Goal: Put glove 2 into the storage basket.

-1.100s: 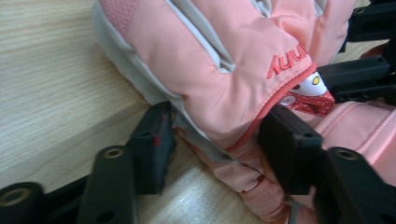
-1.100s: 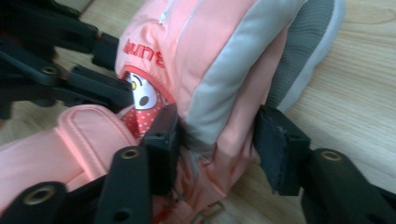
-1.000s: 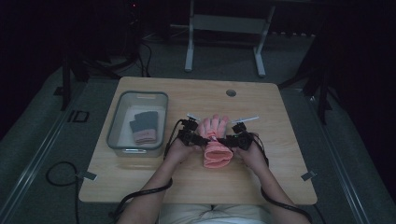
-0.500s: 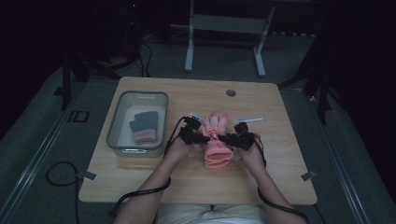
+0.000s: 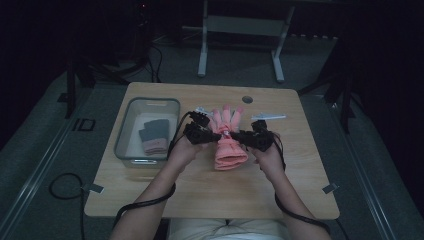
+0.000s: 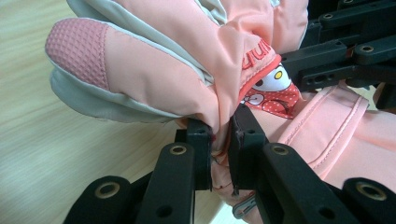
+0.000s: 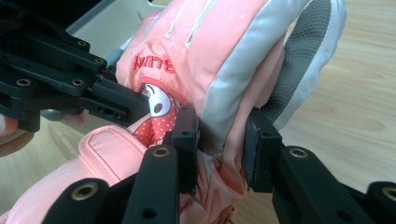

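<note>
A pale wooden table (image 5: 165, 190) is standing in a dim room with grey floor around it, and a metal frame is showing beyond its far edge, at twelve o'clock. Near the table's middle a pink padded glove (image 5: 227, 142) is being held just above the wood, its fingers pointing toward twelve o'clock and its cuff hanging toward six. The left gripper (image 5: 216, 136) is pinching the glove from nine o'clock; in the left gripper view its jaws are sitting nearly together with only a thin fold of pink fabric squeezed between them. The right gripper (image 5: 234, 135) is gripping from three o'clock; in the right gripper view its jaws are standing further apart, clamped on a thicker bunch of pink and grey fabric beside a cartoon patch. Both sets of jaws have just been closing on the glove. Outward at nine o'clock a clear plastic bin (image 5: 131, 127) is resting on the table, holding a folded dark grey cloth (image 5: 154, 136). At one o'clock of the glove a small white object (image 5: 269, 117) is lying on the wood.
</note>
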The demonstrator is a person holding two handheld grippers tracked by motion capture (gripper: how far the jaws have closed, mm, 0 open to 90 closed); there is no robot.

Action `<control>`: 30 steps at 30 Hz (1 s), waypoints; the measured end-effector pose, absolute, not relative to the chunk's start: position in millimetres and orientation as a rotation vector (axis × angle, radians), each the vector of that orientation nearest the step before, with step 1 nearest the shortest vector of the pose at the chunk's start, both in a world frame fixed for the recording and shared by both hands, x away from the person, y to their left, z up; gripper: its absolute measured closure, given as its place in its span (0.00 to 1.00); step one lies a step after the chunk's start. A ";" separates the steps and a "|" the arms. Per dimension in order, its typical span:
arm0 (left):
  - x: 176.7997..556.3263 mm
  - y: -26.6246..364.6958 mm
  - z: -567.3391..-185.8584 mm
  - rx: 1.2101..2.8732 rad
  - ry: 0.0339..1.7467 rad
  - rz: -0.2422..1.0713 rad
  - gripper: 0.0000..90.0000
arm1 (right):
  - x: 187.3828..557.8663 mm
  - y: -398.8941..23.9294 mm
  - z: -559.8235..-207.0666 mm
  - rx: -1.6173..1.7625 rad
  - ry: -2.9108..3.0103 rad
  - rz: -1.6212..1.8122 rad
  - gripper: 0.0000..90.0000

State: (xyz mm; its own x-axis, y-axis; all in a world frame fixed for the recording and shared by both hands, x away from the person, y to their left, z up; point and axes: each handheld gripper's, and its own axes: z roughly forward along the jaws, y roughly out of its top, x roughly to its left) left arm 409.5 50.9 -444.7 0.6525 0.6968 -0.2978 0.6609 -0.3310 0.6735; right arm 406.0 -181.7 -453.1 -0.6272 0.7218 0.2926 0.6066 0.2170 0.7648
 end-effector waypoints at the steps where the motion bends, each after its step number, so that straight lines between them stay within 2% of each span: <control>1: 409.2 54.5 -442.6 2.056 1.056 0.060 0.89 | 406.5 -178.5 -451.5 1.283 2.352 1.385 0.78; 12: 403.4 83.2 -410.9 2.040 1.074 0.130 0.89 | 411.1 -146.6 -421.3 1.197 2.363 1.431 0.78; 17: 399.5 108.2 -390.3 2.039 1.102 0.196 0.89 | 414.9 -124.0 -406.2 1.137 2.371 1.447 0.78; 30: 391.4 159.9 -380.9 2.005 1.196 0.246 0.89 | 424.2 -65.6 -397.0 1.050 2.428 1.465 0.78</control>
